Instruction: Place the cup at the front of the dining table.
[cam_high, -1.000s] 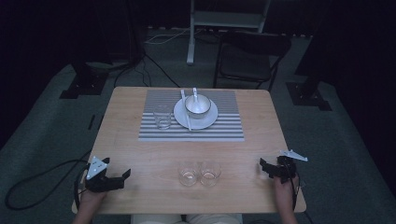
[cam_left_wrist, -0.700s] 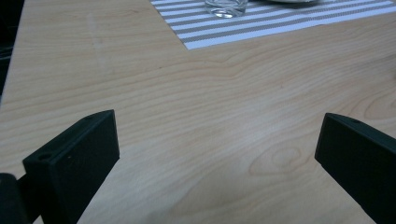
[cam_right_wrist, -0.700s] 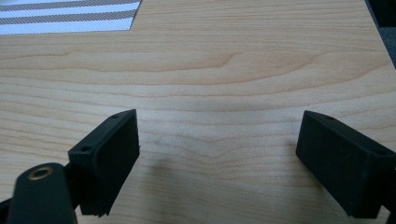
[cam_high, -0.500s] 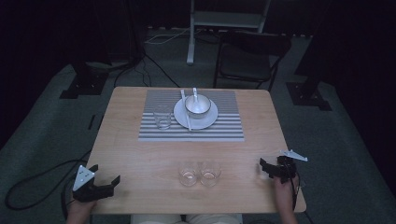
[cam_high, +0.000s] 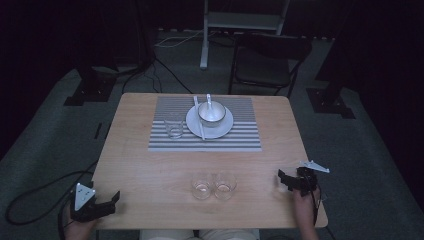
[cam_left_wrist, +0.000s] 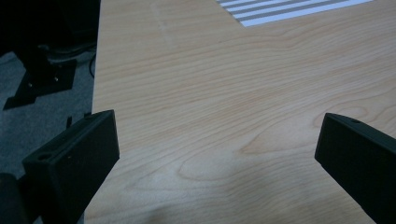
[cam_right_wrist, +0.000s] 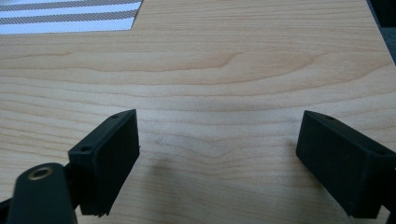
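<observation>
Since a second ago the left gripper (cam_high: 111, 201) is sliding back and outward, now sitting at the near left corner of the table (cam_high: 150, 170), partly hanging off the edge, while the right gripper (cam_high: 286, 181) is staying put near the right edge. Both are holding nothing, jaws spread wide over bare wood in each gripper view. Closest to them, two empty glasses (cam_high: 213, 185) are standing side by side, touching, at the near middle, between the grippers and well apart from each. Farther back, a striped placemat (cam_high: 245, 137) is carrying another glass (cam_high: 174, 125) and a plate (cam_high: 220, 131) with a bowl (cam_high: 211, 113).
</observation>
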